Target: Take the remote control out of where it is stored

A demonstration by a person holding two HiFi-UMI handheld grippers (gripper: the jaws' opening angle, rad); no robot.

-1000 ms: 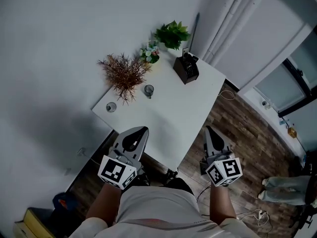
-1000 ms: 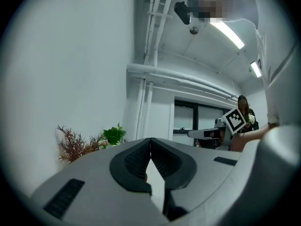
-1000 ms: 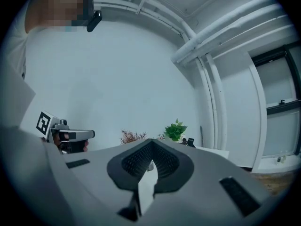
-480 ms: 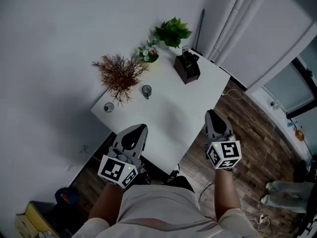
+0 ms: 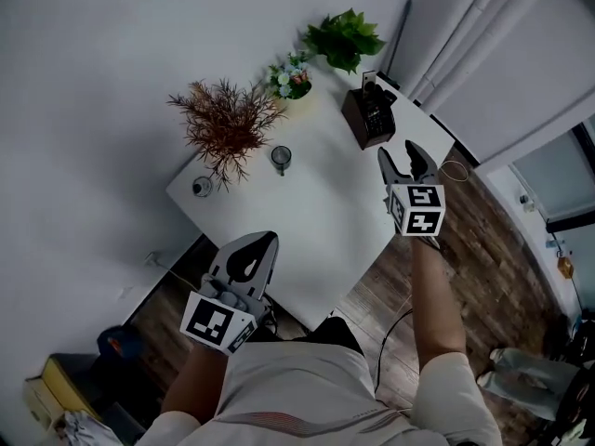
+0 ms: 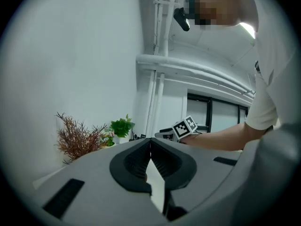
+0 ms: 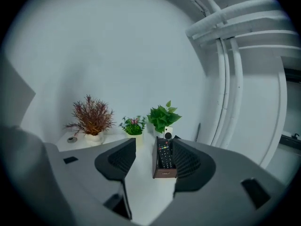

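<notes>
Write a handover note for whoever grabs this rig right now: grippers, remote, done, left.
Left gripper: shut, empty, at the near edge of the table.
Right gripper: jaws have just been opening, nothing between the pads, aimed at the remote control but short of it.
Remote control: upright in the brown holder at the table's far corner, by the green plant.
Done: nothing gripped; remote control not yet touched.
Left: bring the right gripper in, close on the remote control, lift it out of the holder.

Smooth, matt white table (image 5: 307, 212). Brown wood-plank floor (image 5: 483, 240), faintly glossy. Dark, matt, wood-like holder (image 5: 367, 121). Black matt plastic remote (image 7: 164, 155).
</notes>
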